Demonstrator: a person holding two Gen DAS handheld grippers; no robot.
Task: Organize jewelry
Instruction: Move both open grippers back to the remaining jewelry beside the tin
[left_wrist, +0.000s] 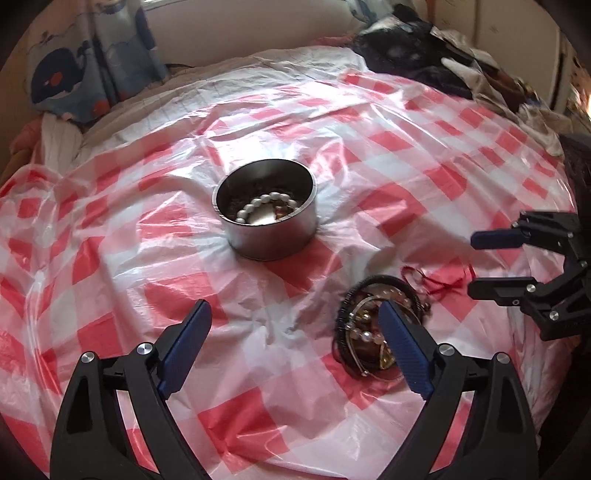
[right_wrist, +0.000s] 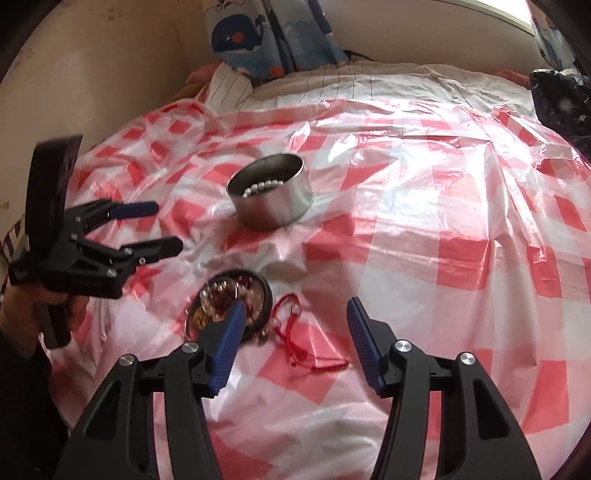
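Note:
A round metal tin (left_wrist: 275, 236) (right_wrist: 277, 210) stands on the red-and-white checked plastic sheet (left_wrist: 147, 258), with a white bead bracelet (left_wrist: 264, 205) (right_wrist: 262, 186) inside. Nearer lies a jewelry pile (left_wrist: 360, 332) (right_wrist: 221, 299): a black bracelet, pearls and gold pieces. A red cord (left_wrist: 443, 280) (right_wrist: 295, 332) trails beside it. My left gripper (left_wrist: 295, 310) (right_wrist: 168, 227) is open and empty, its right finger over the pile. My right gripper (right_wrist: 296, 304) (left_wrist: 472, 263) is open above the red cord, its pads not touching it.
The sheet covers a bed with striped white bedding (right_wrist: 332, 85) at the far end. Whale-print fabric (left_wrist: 74, 74) hangs at the back, and a dark heap of clothes (left_wrist: 413, 55) lies at the far right. A beige wall (right_wrist: 110, 74) borders the left side.

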